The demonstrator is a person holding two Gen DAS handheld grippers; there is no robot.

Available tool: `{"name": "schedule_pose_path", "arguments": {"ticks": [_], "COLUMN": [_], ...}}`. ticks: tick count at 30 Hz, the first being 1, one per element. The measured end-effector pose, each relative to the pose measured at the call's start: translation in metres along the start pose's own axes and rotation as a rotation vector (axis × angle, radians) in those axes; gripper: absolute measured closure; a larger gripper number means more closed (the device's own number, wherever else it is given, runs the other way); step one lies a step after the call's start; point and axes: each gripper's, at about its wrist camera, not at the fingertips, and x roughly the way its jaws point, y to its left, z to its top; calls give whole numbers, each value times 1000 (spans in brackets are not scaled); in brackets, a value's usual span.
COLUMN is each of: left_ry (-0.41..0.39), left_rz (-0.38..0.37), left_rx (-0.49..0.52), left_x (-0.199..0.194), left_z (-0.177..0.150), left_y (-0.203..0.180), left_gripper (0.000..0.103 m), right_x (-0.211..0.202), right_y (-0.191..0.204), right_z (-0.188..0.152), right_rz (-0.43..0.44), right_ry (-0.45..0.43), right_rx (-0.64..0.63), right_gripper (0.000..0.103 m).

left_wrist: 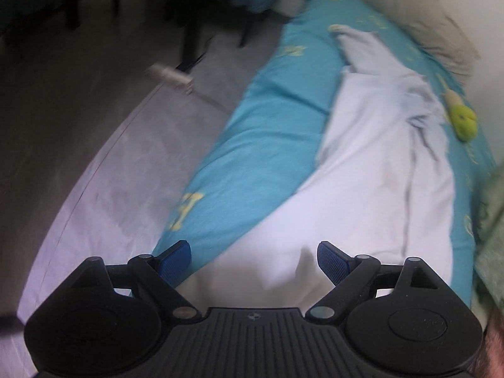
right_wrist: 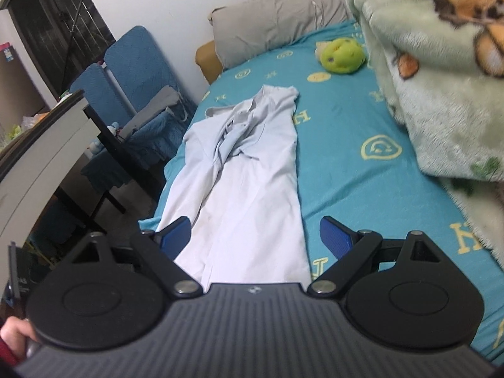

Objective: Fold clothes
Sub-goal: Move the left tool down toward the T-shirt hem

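**Lying lengthwise: one pale shirt on the bed**

Counting one pale shirt (right_wrist: 249, 170), one green plush toy (right_wrist: 341, 55), one grey pillow (right_wrist: 277, 22), one fleece blanket (right_wrist: 441, 88), two claws. Stretched with long axis running away toward the pillow, collar end far and bunched, hem end near, under both claws. Left claw (left_wrist: 255, 261) spread wide above the hem, gripping nothing. Right claw (right_wrist: 255, 236) equally wide, also empty. Draped close to the bed's (right_wrist: 346, 119) left edge; bare turquoise sheet open rightward up to the blanket.

Pale lilac-white shirt (right_wrist: 249, 182) on turquoise sheet (right_wrist: 346, 126) with yellow symbols; lime plush toy (right_wrist: 341, 55)
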Motion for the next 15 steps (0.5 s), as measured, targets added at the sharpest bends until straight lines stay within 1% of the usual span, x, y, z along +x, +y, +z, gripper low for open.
{"name": "schedule_pose_path", "arguments": {"ticks": [4,6,7,8,10,11,13,15], "left_ry": [87,131,145,148,154,156,153,124], "left_rz": [27,29,23,20,13,6,4,24], "left_rx": [-122,-180,-201,-212,-232,-236,-229,-206], "left_x": [8,11,11,10,9,8,5,-1], "left_z": [-3,-4,-5,-5,-6,-6,-7,-9], "left_y": [21,29,32,33,35,33,29,23], "left_gripper": [14,14,15,19,22,26,41,67], "right_x": [8,11,11,12,14,14,16,17], "right_y": [1,1,1,1,-1,-1,-2,-3], "right_z": [-2,-2,-2,-3,-3,-3,-3,-3], "right_rz": [14,17,18,19,26,30,38,47], "right_ry": [35,47,52,56,67,72,83,94], "right_rx": [10,15,18,20,29,34,43,52], "right_gripper": [13,13,13,13,13,13,13,13]}}
